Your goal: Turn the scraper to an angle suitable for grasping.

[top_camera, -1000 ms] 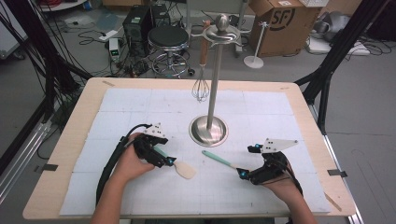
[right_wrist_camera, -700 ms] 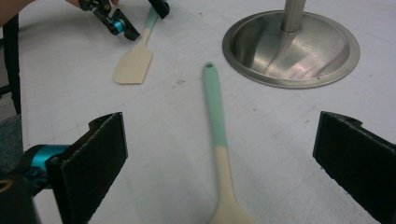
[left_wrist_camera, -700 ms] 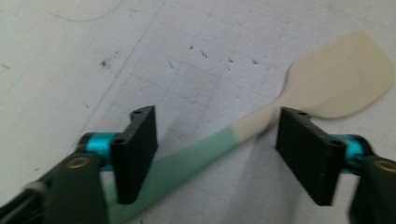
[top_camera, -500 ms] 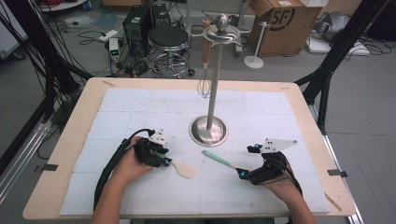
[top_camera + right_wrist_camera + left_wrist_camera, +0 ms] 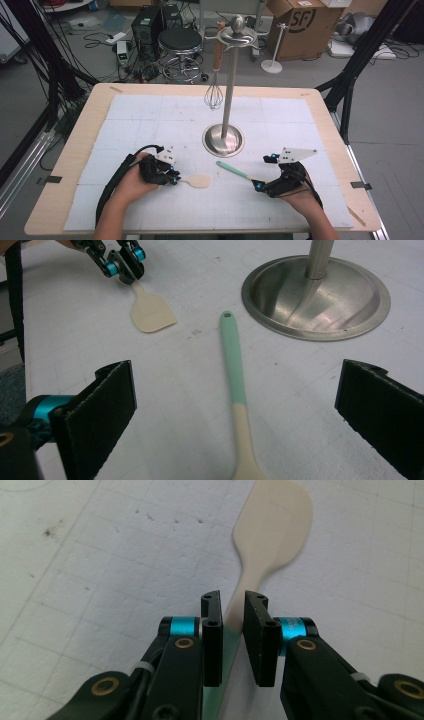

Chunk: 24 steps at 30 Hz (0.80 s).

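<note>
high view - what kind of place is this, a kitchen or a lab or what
Most likely a lab or workshop set up for recording, not a kitchen: black frame poles flank the table, cables and a computer tower sit on the floor, and a cardboard box stands behind.

Black claw (image 5: 232,625), cyan collars, brass screws

Matt silicone spatula (image 5: 272,525), glossy steel stand base (image 5: 316,297) (mirror-like), foam-textured mat (image 5: 150,125)
</note>
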Each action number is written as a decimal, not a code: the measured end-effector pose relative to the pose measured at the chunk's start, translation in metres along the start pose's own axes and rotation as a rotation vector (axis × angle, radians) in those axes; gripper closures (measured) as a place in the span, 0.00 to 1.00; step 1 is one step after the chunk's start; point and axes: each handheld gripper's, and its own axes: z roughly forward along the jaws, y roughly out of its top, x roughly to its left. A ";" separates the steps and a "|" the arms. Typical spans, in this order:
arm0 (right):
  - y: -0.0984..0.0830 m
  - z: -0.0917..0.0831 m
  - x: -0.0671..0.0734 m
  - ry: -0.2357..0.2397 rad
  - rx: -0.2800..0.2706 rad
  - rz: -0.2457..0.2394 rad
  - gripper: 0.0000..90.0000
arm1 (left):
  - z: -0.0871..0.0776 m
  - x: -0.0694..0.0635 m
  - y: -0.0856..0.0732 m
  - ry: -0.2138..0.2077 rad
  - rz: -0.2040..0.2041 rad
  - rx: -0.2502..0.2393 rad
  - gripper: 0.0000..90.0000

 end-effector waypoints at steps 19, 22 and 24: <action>0.000 0.004 0.001 0.005 0.015 -0.008 0.03 | 0.037 -0.035 0.041 -0.151 0.152 -0.028 0.89; 0.000 0.004 0.001 0.004 0.014 -0.007 0.03 | 0.036 -0.031 0.039 -0.166 0.112 -0.031 0.83; 0.000 0.003 0.001 0.005 0.014 -0.005 0.03 | 0.031 -0.027 0.035 -0.153 0.088 -0.026 0.78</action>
